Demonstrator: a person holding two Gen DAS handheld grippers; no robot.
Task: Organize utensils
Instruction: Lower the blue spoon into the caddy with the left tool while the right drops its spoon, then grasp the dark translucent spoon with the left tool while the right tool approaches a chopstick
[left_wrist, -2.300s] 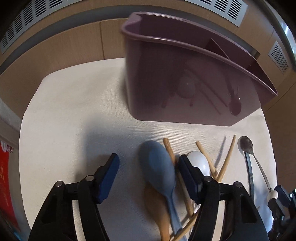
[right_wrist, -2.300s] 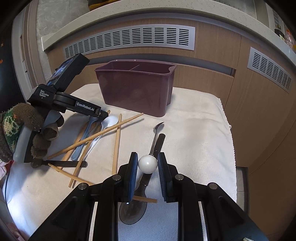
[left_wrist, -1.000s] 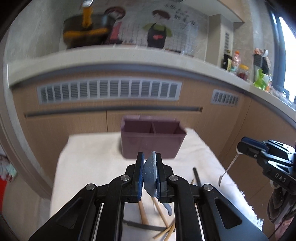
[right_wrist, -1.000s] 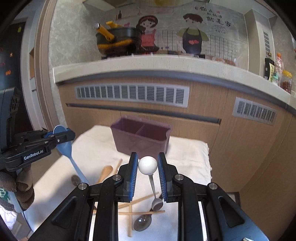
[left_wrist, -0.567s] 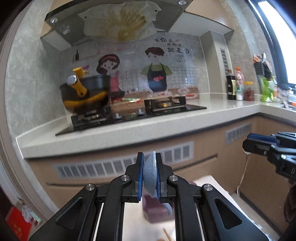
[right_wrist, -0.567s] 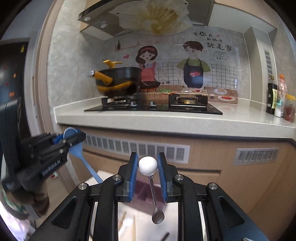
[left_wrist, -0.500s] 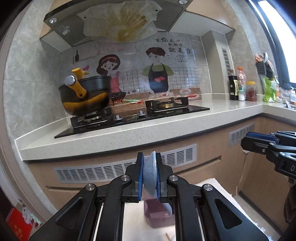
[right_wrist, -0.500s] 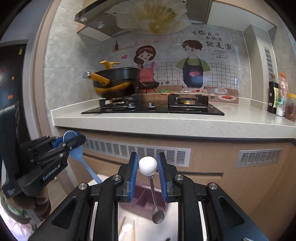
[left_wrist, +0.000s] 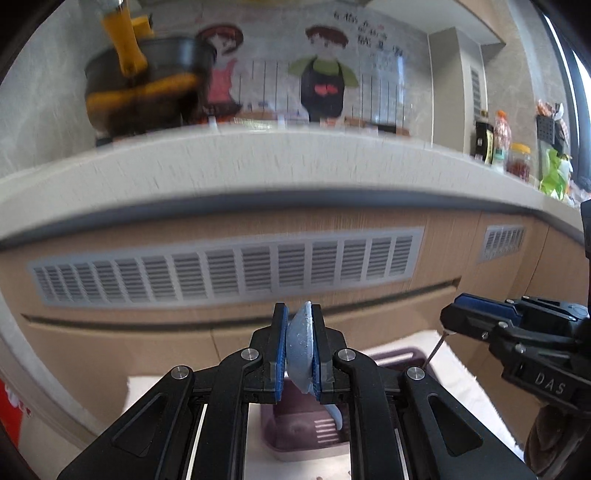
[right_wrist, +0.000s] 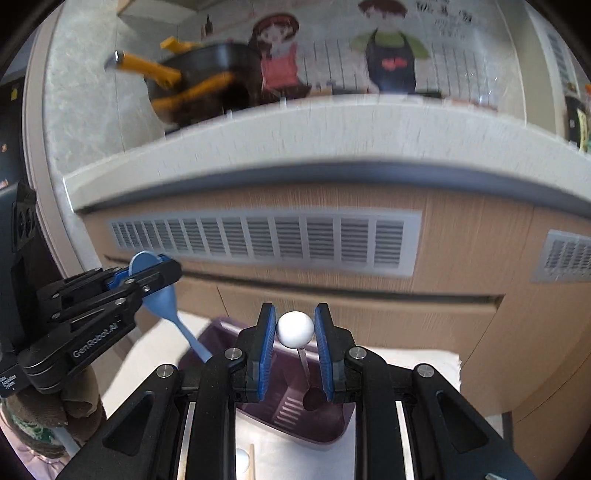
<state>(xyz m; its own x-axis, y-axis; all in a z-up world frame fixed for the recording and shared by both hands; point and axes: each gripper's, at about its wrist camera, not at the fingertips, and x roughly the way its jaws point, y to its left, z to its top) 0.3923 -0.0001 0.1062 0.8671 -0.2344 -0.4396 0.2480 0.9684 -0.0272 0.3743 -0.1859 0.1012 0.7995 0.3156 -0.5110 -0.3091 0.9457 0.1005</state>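
Note:
My left gripper (left_wrist: 299, 347) is shut on the bowl of a blue plastic spoon (left_wrist: 301, 350), whose handle hangs down over the purple utensil bin (left_wrist: 306, 432). In the right wrist view the same spoon (right_wrist: 166, 299) points down toward the bin (right_wrist: 295, 413). My right gripper (right_wrist: 294, 332) is shut on the white ball end of a metal spoon (right_wrist: 295, 328), whose bowl hangs inside the bin. The right gripper also shows in the left wrist view (left_wrist: 476, 321).
The bin stands on a white cloth (right_wrist: 147, 354) on a low table. Chopsticks (right_wrist: 252, 463) and a white spoon (right_wrist: 242, 459) lie on the cloth in front. Wooden cabinets with vent grilles (left_wrist: 221, 269) are behind, under a countertop.
Both grippers have tilted down and forward with their spoons. The bin has come into view below the fingers, and the spoons now hang over or in it.

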